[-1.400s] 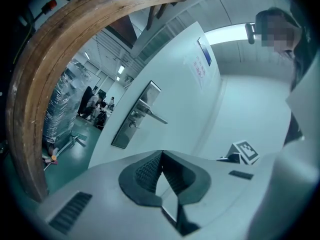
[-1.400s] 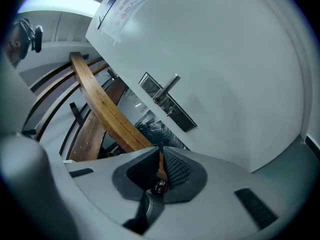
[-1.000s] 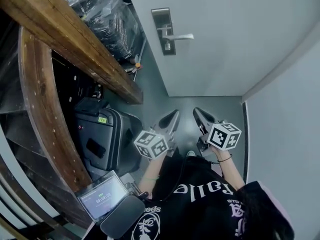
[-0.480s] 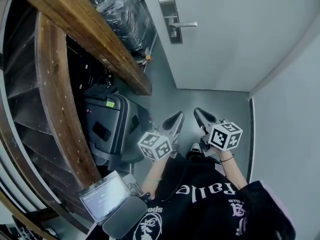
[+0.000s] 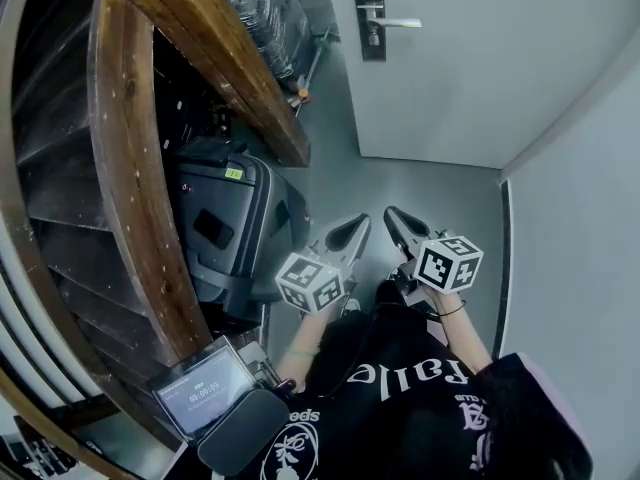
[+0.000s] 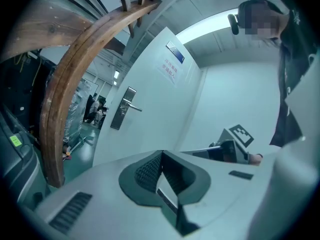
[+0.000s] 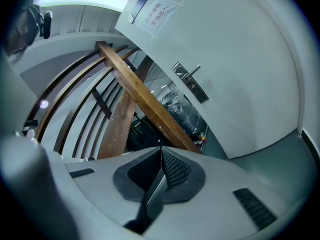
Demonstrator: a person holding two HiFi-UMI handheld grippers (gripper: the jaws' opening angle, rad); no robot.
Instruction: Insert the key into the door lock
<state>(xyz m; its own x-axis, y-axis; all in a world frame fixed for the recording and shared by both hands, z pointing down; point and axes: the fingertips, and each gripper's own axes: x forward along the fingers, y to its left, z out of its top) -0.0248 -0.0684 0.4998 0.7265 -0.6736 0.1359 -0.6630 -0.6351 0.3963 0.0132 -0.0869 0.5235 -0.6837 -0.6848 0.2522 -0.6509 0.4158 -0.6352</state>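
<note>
View has swung toward the door: door lock (image 5: 369, 16) now sits far, top centre. Left gripper (image 5: 348, 234) and right gripper (image 5: 398, 220) still low near the body, jaws closed, empty. No key visible, so insertion not started.

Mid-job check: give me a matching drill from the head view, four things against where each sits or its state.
Things:
1. door handle
2. wooden beam
3. lit screen
4. right claw

Places or states:
A. bottom left
B. shut, mid-frame
C. top, on the white door
D. slanting down from the upper left

Pairs: 1-C; 2-D; 3-A; 4-B
</note>
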